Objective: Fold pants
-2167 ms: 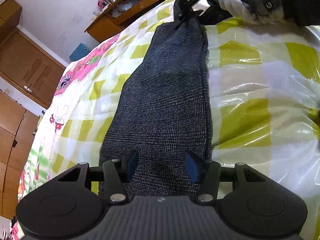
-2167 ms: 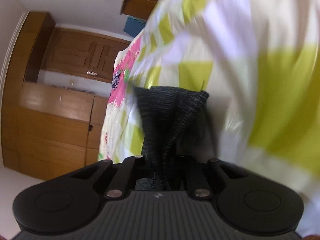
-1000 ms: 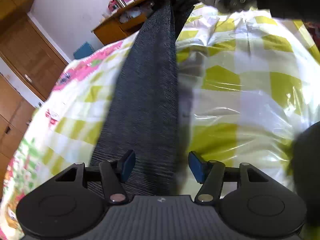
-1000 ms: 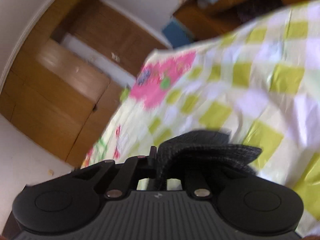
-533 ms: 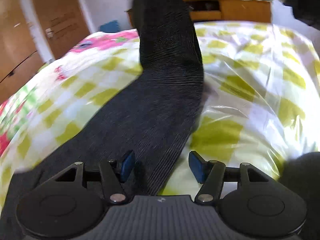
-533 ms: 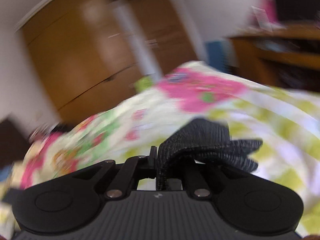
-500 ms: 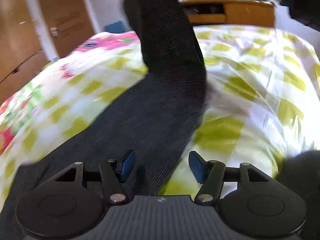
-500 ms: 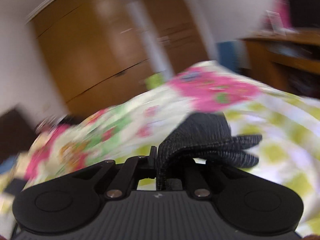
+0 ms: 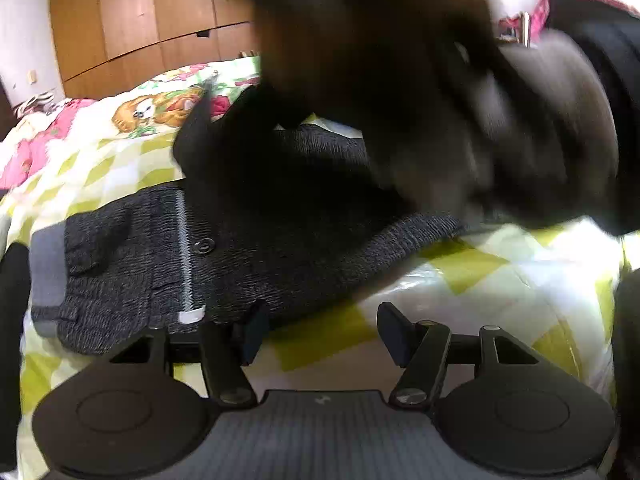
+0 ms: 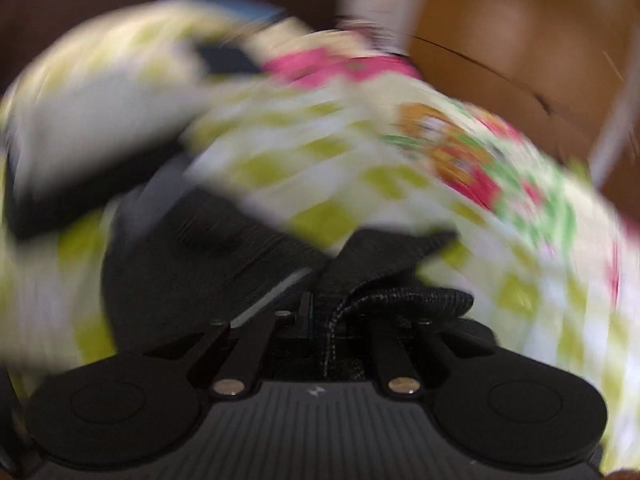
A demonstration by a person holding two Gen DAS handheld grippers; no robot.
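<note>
Pants (image 9: pixel 248 248) lie on the bed (image 9: pixel 500 280); left claw (image 9: pixel 320 330) gapes empty beside them. Only the right view shows right claw (image 10: pixel 340 320) clamping their fabric.

in my left wrist view a dark blurred mass (image 9: pixel 460 92) fills the upper right, hiding the far part of the pants (image 9: pixel 248 240). my right wrist view is smeared; the bedspread (image 10: pixel 360 152) is mush, and cloth hides the right hand-held gripper (image 10: pixel 340 320) fingertips.
</note>
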